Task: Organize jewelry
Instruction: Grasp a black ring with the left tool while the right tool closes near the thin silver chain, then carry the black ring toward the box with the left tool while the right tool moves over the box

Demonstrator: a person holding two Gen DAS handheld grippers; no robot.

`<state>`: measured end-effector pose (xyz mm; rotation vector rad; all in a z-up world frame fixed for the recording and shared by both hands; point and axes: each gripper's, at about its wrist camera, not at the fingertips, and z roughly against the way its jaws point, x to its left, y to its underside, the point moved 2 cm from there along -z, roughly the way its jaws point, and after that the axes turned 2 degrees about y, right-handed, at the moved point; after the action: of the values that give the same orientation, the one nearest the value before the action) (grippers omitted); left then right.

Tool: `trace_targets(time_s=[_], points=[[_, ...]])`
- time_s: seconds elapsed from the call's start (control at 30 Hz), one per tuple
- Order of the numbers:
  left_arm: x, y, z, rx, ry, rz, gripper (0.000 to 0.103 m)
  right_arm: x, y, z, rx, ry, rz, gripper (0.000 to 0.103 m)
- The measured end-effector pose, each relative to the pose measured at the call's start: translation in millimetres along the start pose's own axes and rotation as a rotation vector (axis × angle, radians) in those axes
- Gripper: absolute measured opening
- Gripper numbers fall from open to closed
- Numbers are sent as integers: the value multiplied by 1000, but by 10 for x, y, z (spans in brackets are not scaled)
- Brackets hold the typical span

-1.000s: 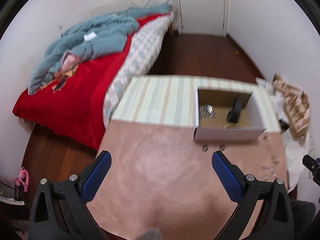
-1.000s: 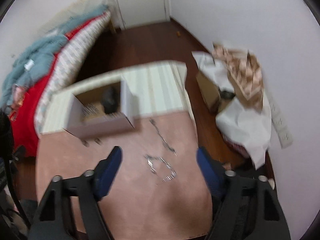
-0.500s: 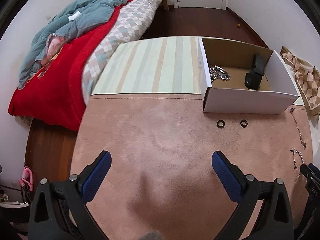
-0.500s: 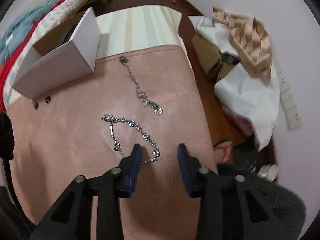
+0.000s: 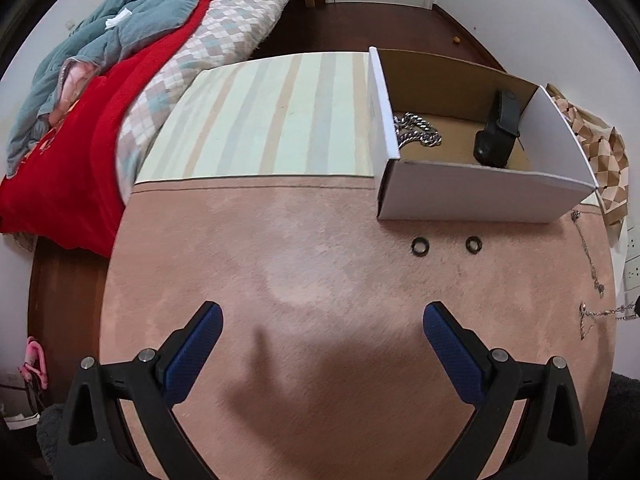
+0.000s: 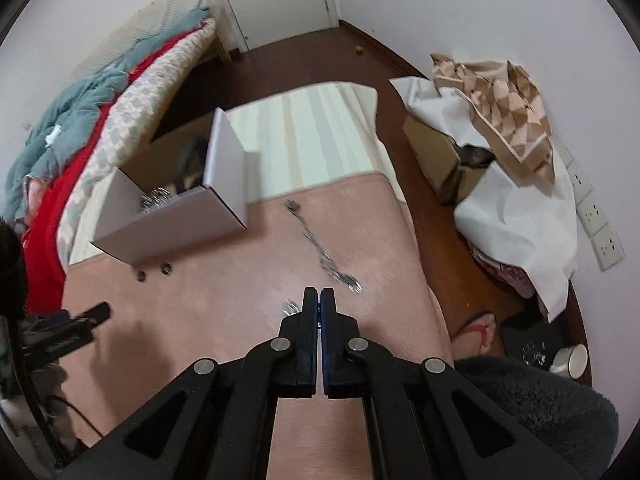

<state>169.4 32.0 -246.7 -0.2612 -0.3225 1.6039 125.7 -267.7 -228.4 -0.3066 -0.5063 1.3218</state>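
Beside the white cardboard box, the right gripper apparently pinches a silver chain bracelet; lifting slowly avoids snags, left gripper spread idle.

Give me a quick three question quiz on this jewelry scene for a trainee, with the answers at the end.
1. True or false: the left gripper has its jaws open.
2. How many small dark rings lie on the pink plush mat in front of the white cardboard box? A one, B two, C four.
3. Which gripper is shut on the silver jewelled chain?

Key: 1 true. 2 B. 3 the right gripper.
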Motion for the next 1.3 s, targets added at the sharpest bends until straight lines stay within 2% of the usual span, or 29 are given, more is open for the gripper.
trace_targets(time_s=[0.2, 0.33, 0.4, 0.47, 0.5, 0.57, 0.6, 0.67, 0.97, 1.3], points=[[-93, -147, -139, -5, 83, 22, 102, 164, -40, -91, 12, -23, 28, 1], [-237, -227, -228, -11, 117, -5, 100, 171, -14, -261, 38, -18, 20, 1], [-317, -247, -265, -12, 122, -23, 88, 147, 1, -311, 45, -13, 17, 1], [-398, -250, -320, 4, 133, -39, 67, 129, 9, -347, 54, -10, 10, 1], [-424, -250, -344, 9, 136, -45, 62, 117, 7, -360, 57, -6, 8, 1], [-483, -238, -351, -2, 126, -67, 43, 96, 10, -381, 61, -3, 4, 1], [-503, -236, -343, -10, 122, -78, 37, 82, 7, -389, 62, -1, 1, 1], [-532, -233, -327, -18, 121, -93, 10, 76, 1, -401, 62, 3, 1, 1], [-536, -75, -158, -27, 144, -98, 10, 92, -61, -315, 41, -16, -2, 1], [-465, -56, 328, -82, 187, -117, 9, 325, -322, 217, -39, -94, 16, 1]])
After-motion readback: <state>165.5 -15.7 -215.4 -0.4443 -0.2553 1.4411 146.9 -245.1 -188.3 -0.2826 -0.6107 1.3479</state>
